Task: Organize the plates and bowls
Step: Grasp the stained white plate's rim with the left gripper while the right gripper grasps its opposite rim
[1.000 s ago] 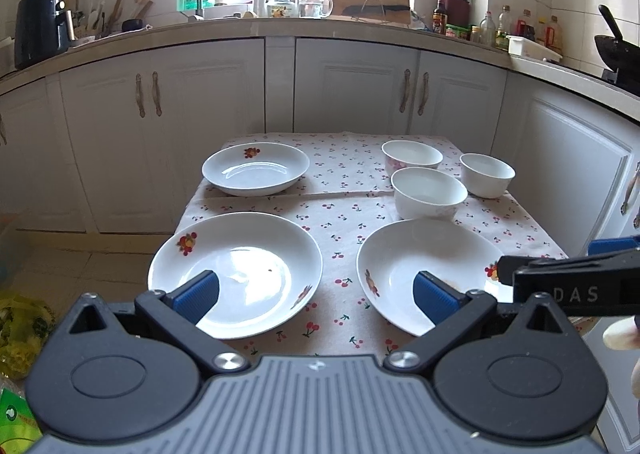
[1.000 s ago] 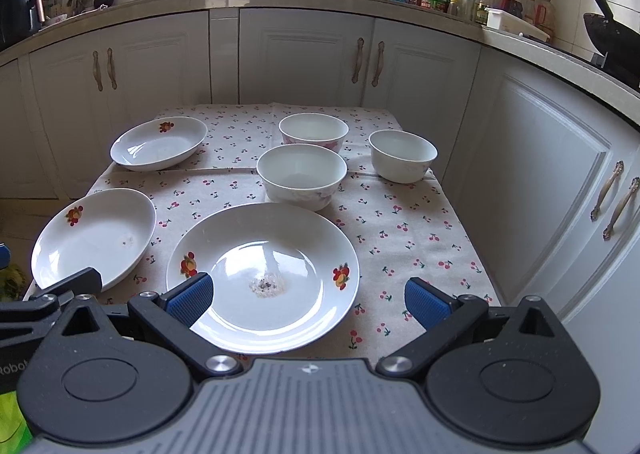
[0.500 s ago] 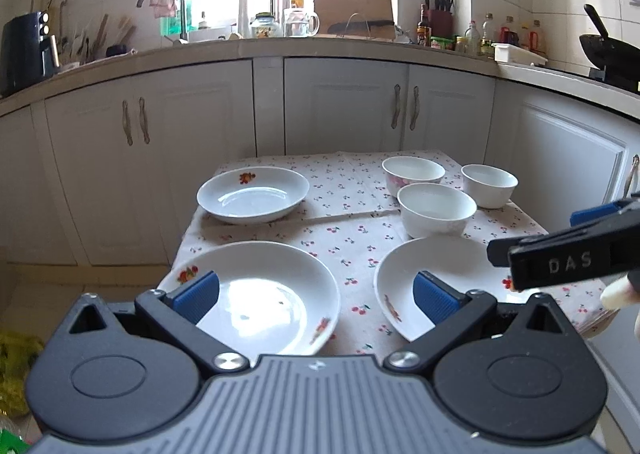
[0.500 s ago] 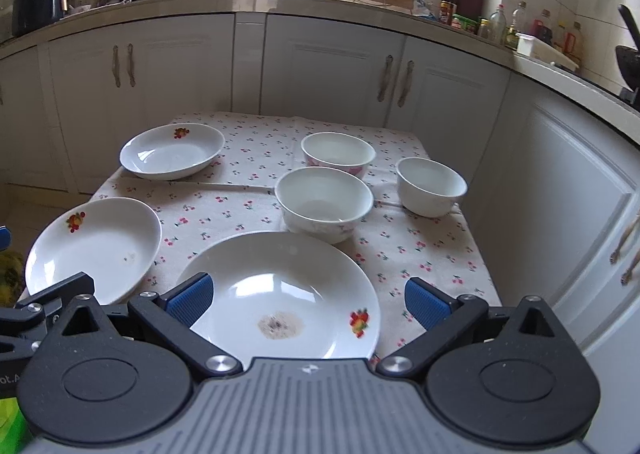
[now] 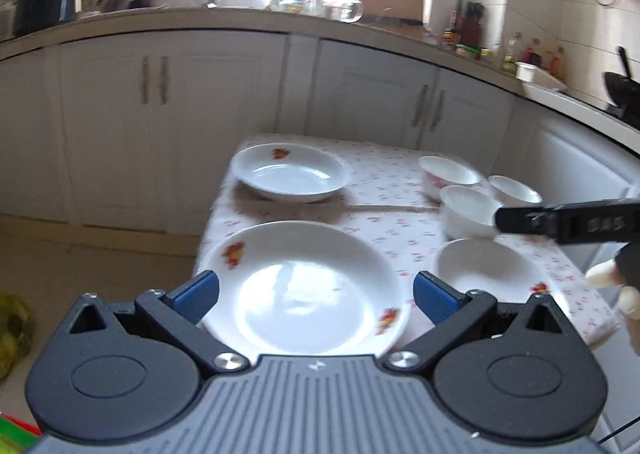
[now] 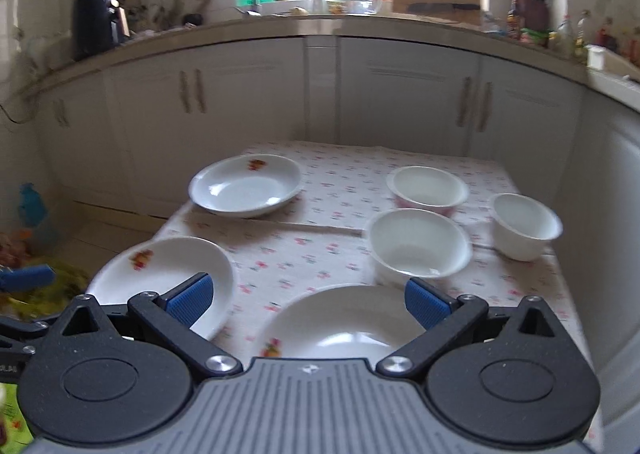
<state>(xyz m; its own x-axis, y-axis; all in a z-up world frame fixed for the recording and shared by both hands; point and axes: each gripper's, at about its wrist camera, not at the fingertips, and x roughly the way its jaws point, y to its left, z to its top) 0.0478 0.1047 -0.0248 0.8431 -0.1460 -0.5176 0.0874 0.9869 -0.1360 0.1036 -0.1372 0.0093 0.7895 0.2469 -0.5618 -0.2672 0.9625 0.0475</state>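
Three white flower-printed plates and three white bowls sit on a cherry-print tablecloth [image 6: 320, 254]. My left gripper [image 5: 316, 296] is open over the near left plate [image 5: 304, 286], its blue pads either side of it. My right gripper [image 6: 306, 302] is open above the near right plate [image 6: 344, 322], which also shows in the left wrist view [image 5: 488, 266]. A far plate [image 6: 246, 186] [image 5: 290, 172] lies at the back left. The bowls stand at the right: a middle bowl [image 6: 418, 246], a pink-patterned bowl [image 6: 428, 186] and a small bowl [image 6: 526, 224].
White kitchen cabinets [image 6: 400, 94] run behind and to the right of the small table. The counter [image 6: 320, 20] holds a kettle, bottles and a cutting board. A person's hand [image 5: 616, 286] holds the right gripper at the right edge. Floor with coloured bags lies on the left.
Both grippers have drawn back and lowered toward the table's near edge, swinging left. The near left plate now sits centred between the left gripper's pads. Dishes have not moved.
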